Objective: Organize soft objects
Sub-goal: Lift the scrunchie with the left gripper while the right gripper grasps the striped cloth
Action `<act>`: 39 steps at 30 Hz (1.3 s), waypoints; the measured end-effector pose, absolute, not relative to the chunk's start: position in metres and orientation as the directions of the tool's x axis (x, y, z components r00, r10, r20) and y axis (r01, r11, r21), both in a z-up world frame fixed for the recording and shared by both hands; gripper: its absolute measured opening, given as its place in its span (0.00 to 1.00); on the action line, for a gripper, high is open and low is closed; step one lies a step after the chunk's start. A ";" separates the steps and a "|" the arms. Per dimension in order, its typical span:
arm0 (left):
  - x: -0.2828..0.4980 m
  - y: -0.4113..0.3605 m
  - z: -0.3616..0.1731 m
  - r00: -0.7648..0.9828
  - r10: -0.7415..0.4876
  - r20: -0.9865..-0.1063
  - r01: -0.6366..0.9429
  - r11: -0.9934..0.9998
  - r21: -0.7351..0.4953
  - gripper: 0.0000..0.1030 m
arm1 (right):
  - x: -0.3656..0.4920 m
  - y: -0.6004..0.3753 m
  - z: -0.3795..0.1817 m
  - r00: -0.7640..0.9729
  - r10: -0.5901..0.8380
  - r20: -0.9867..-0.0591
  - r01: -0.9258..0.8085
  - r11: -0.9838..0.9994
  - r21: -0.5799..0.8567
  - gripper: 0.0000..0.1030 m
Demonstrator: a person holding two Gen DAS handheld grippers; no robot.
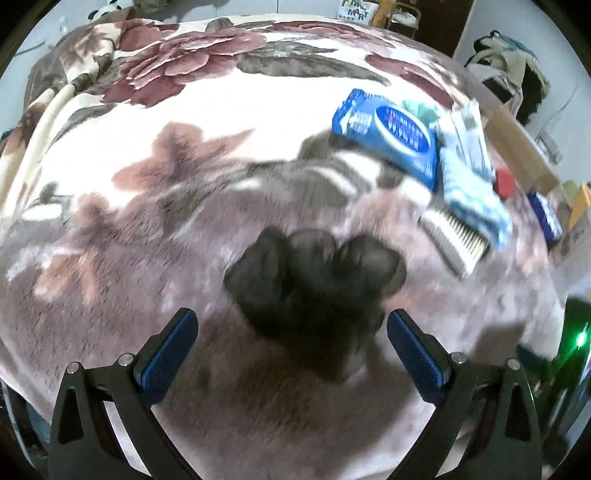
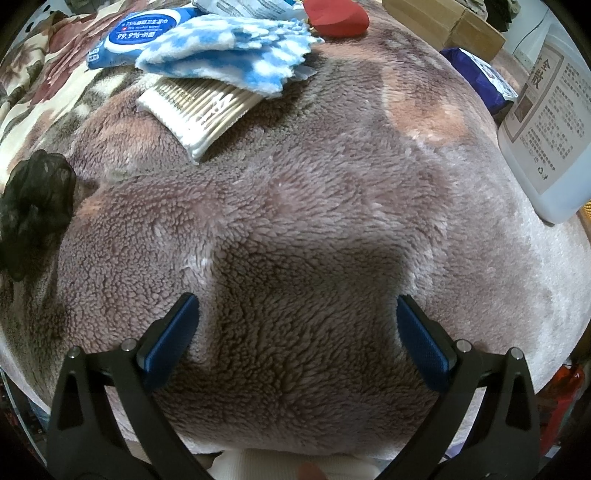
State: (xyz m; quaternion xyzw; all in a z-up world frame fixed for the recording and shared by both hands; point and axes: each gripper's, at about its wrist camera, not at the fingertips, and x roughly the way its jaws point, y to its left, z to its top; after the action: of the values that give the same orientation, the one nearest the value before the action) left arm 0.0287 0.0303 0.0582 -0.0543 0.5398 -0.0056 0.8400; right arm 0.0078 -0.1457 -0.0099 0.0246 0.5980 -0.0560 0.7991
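Note:
A crumpled black mesh puff (image 1: 314, 291) lies on the flowered fleece blanket (image 1: 184, 110), just ahead of my left gripper (image 1: 291, 325), which stands open with nothing between its pads. The puff shows again at the left edge of the right wrist view (image 2: 35, 206). A blue-and-white fluffy cloth (image 2: 229, 55) rests on a pack of cotton swabs (image 2: 199, 110), next to a blue wet-wipes pack (image 2: 140, 33) and a red soft piece (image 2: 338, 18). My right gripper (image 2: 297, 321) is open over bare blanket (image 2: 295, 221).
A large translucent jug with a printed label (image 2: 546, 133) lies at the right. Behind it are a dark blue packet (image 2: 476, 77) and cardboard boxes (image 2: 443, 22). In the left wrist view, the cloth (image 1: 472, 188), swabs (image 1: 454, 236) and wipes (image 1: 388, 136) sit to the right.

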 end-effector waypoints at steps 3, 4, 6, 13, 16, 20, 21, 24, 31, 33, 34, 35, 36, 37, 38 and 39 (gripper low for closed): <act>0.047 0.028 0.053 0.388 -0.073 -0.919 -0.046 0.994 -0.099 0.99 | 0.008 -0.145 -0.006 0.275 -0.063 -0.959 0.116 0.993 -0.032 1.00; 0.053 0.025 0.048 0.375 -0.077 -0.924 -0.051 0.993 -0.104 0.99 | 0.009 -0.144 -0.003 0.278 -0.063 -0.958 0.110 0.993 -0.034 1.00; 0.061 0.029 0.043 0.360 -0.088 -0.929 -0.062 0.991 -0.118 0.99 | 0.012 -0.144 0.007 0.301 -0.056 -0.952 0.100 0.995 -0.027 1.00; 0.070 0.044 0.040 0.344 -0.133 -0.929 -0.071 0.983 -0.167 0.83 | 0.048 -0.157 0.047 0.410 0.003 -0.912 0.089 0.995 0.043 1.00; 0.072 0.050 0.036 0.337 -0.159 -0.928 -0.069 0.979 -0.192 0.56 | 0.070 -0.156 0.062 0.446 0.045 -0.894 0.046 0.996 0.073 1.00; 0.079 0.057 0.038 0.347 -0.175 -0.921 -0.061 0.976 -0.209 0.45 | 0.099 -0.152 0.072 0.464 0.122 -0.878 0.004 0.990 0.139 1.00; 0.075 0.055 0.039 0.352 -0.174 -0.920 -0.058 0.977 -0.207 0.44 | 0.103 -0.152 0.072 0.465 0.131 -0.876 0.015 0.988 0.156 1.00; 0.079 0.061 0.040 0.357 -0.175 -0.918 -0.054 0.977 -0.208 0.44 | 0.119 -0.151 0.064 0.450 0.152 -0.880 0.064 0.977 0.202 1.00; 0.094 0.068 0.039 0.355 -0.183 -0.917 -0.055 0.975 -0.216 0.37 | 0.138 -0.146 0.035 0.373 0.156 -0.915 0.088 0.975 0.202 0.83; 0.094 0.064 0.039 0.359 -0.181 -0.916 -0.055 0.975 -0.214 0.37 | 0.135 -0.146 0.037 0.387 0.158 -0.909 0.077 0.976 0.203 0.71; 0.095 0.056 0.039 0.359 -0.177 -0.916 -0.057 0.976 -0.211 0.37 | 0.134 -0.148 0.038 0.393 0.165 -0.905 0.072 0.975 0.210 0.57; 0.093 0.056 0.040 0.359 -0.177 -0.917 -0.059 0.976 -0.211 0.37 | 0.133 -0.150 0.041 0.396 0.175 -0.901 0.066 0.974 0.218 0.49; 0.093 0.057 0.041 0.359 -0.179 -0.916 -0.060 0.975 -0.214 0.37 | 0.135 -0.152 0.043 0.398 0.186 -0.899 0.062 0.972 0.228 0.35; 0.092 0.059 0.042 0.362 -0.179 -0.915 -0.061 0.975 -0.215 0.36 | 0.134 -0.154 0.047 0.401 0.196 -0.895 0.061 0.969 0.240 0.25; 0.090 0.061 0.044 0.366 -0.180 -0.913 -0.062 0.974 -0.217 0.35 | 0.132 -0.157 0.051 0.405 0.205 -0.891 0.061 0.966 0.250 0.23; 0.088 0.064 0.045 0.370 -0.182 -0.911 -0.062 0.974 -0.219 0.33 | 0.132 -0.160 0.056 0.410 0.213 -0.887 0.059 0.964 0.259 0.22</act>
State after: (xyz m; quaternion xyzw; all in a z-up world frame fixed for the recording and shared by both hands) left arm 0.0883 0.0640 0.0453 -0.1086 0.5599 -0.0365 0.8206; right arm 0.1320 -0.1602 0.0557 0.1259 0.5410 0.0465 0.8302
